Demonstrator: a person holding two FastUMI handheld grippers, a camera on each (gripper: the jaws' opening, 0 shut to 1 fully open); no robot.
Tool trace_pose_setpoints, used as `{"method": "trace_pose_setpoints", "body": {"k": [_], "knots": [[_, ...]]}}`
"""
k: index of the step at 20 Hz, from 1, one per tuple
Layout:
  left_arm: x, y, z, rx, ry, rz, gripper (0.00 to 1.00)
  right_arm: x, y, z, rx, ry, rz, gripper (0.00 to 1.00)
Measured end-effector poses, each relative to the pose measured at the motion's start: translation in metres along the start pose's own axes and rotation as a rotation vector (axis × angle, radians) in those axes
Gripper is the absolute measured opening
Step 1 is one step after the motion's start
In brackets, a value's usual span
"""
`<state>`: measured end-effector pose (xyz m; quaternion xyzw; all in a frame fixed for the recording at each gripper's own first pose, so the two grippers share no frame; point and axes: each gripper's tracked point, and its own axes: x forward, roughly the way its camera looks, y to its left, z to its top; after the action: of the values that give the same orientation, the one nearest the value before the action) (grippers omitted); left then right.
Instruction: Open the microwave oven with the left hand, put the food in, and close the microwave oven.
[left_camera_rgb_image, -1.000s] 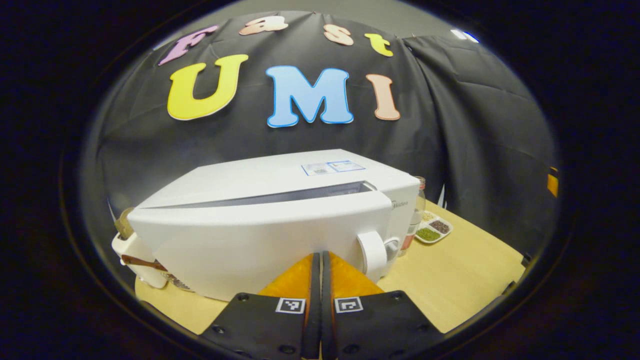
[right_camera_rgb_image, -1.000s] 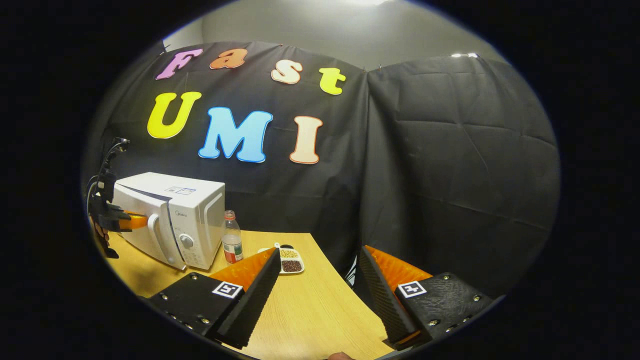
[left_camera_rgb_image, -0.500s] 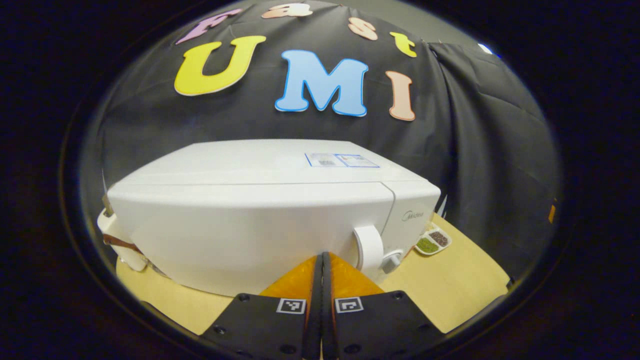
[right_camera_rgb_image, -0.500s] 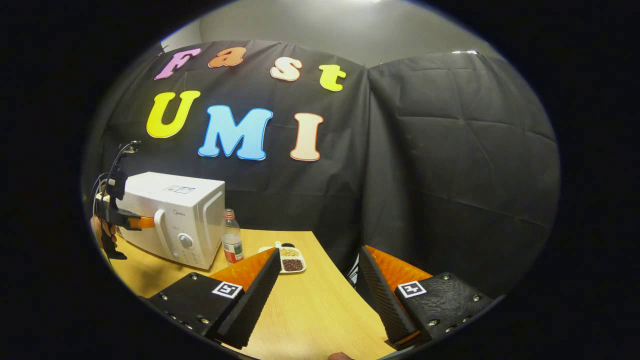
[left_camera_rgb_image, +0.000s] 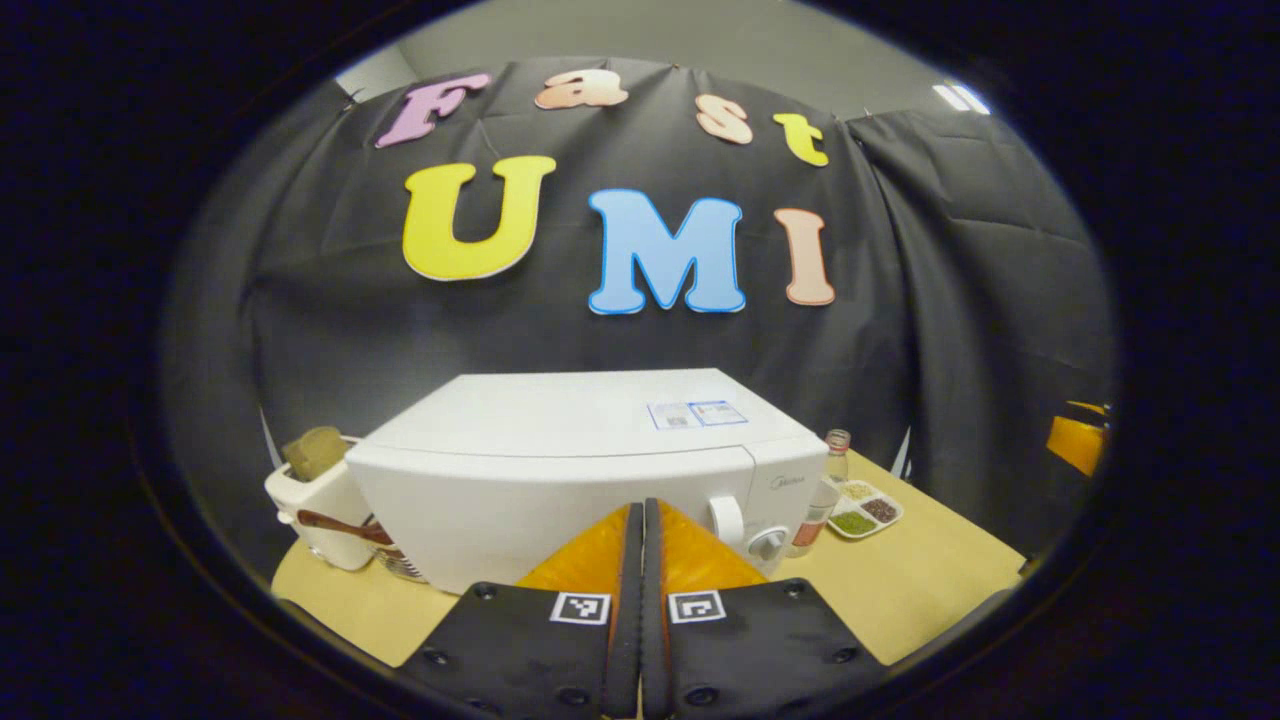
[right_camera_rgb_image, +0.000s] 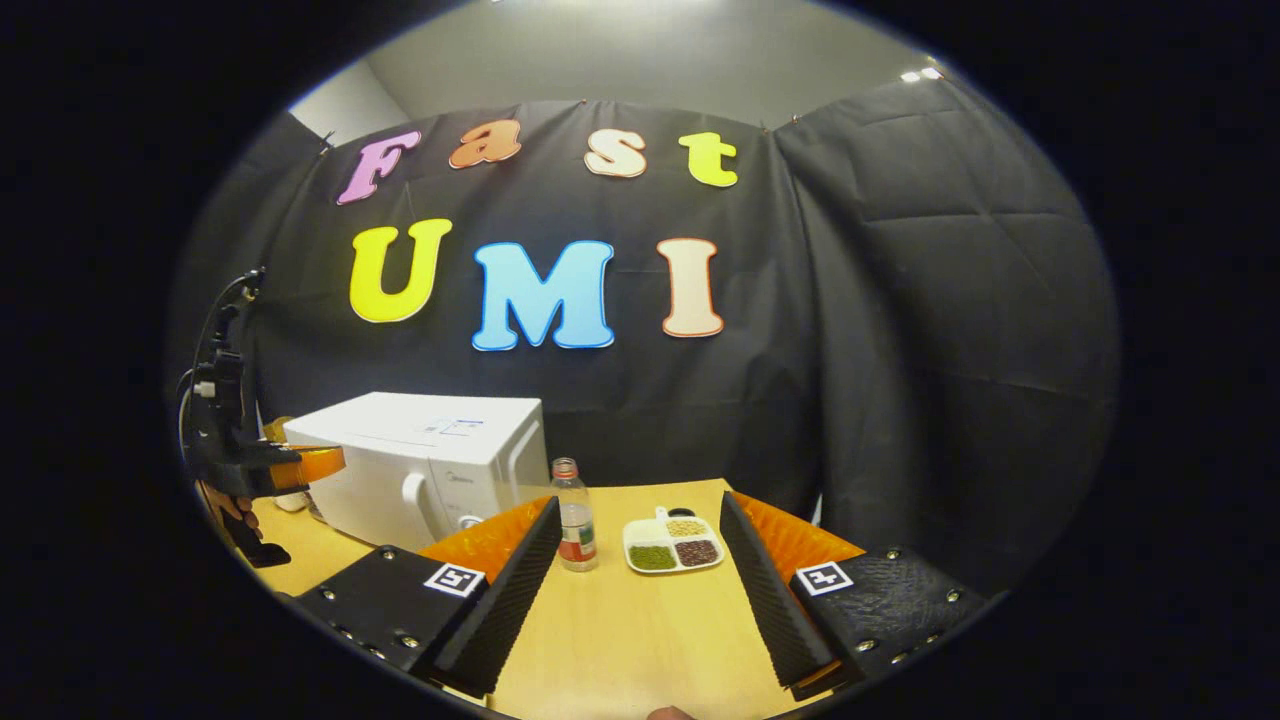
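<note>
facing the shut microwave (left_camera_rgb_image: 590, 470), the left gripper (left_camera_rgb_image: 642, 530) is hovering clamped empty (right gripper (right_camera_rgb_image: 640, 540) gaping, empty); task seems finished.

A staged recording booth dressed as a kitchen corner, not a real home: black cloth wall (right_camera_rgb_image: 900, 330) hangs behind a pale wooden tabletop (right_camera_rgb_image: 640, 620) carrying a white microwave oven (left_camera_rgb_image: 560, 480), a small bottle (right_camera_rgb_image: 572, 515), a divided dish (right_camera_rgb_image: 672, 545) of what may be beans, and a white utensil holder (left_camera_rgb_image: 320, 510).
</note>
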<state>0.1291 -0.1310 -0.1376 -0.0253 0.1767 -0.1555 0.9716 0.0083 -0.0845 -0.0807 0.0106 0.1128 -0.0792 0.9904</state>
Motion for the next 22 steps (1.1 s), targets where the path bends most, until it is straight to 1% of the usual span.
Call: {"method": "trace_pose_setpoints", "body": {"k": [2,4,6,9,10,12,14,16,17,18,22], "knots": [[-0.029,0.018,0.020,0.051,-0.050,0.045,0.07,0.007,0.017,0.006,-0.004,-0.023,0.036,0.98],[-0.054,0.027,0.035,0.075,-0.096,0.066,0.08,0.010,0.029,0.011,-0.005,-0.044,0.061,0.98],[-0.074,0.029,0.038,0.060,-0.104,0.079,0.08,0.013,0.039,0.013,0.006,-0.059,0.082,0.97],[-0.092,0.025,0.042,0.028,-0.118,0.071,0.08,0.017,0.053,0.018,0.003,-0.088,0.108,0.97],[-0.095,0.023,0.044,0.018,-0.127,0.069,0.19,0.016,0.056,0.019,-0.007,-0.097,0.110,0.97],[-0.094,0.019,0.043,-0.003,-0.147,0.065,0.57,0.019,0.063,0.021,-0.023,-0.101,0.126,0.98],[-0.090,0.021,0.042,0.009,-0.156,0.091,0.95,0.020,0.066,0.024,-0.030,-0.110,0.132,0.98],[-0.091,0.025,0.044,0.013,-0.163,0.110,0.95,0.021,0.070,0.031,-0.034,-0.130,0.137,0.98],[-0.092,0.028,0.047,0.010,-0.171,0.115,0.93,0.023,0.073,0.034,-0.040,-0.138,0.140,0.98],[-0.093,0.030,0.050,0.007,-0.180,0.120,0.95,0.024,0.076,0.036,-0.047,-0.145,0.142,0.97],[-0.097,0.047,0.052,0.012,-0.198,0.145,0.95,0.022,0.086,0.037,-0.045,-0.151,0.156,0.98]]}}
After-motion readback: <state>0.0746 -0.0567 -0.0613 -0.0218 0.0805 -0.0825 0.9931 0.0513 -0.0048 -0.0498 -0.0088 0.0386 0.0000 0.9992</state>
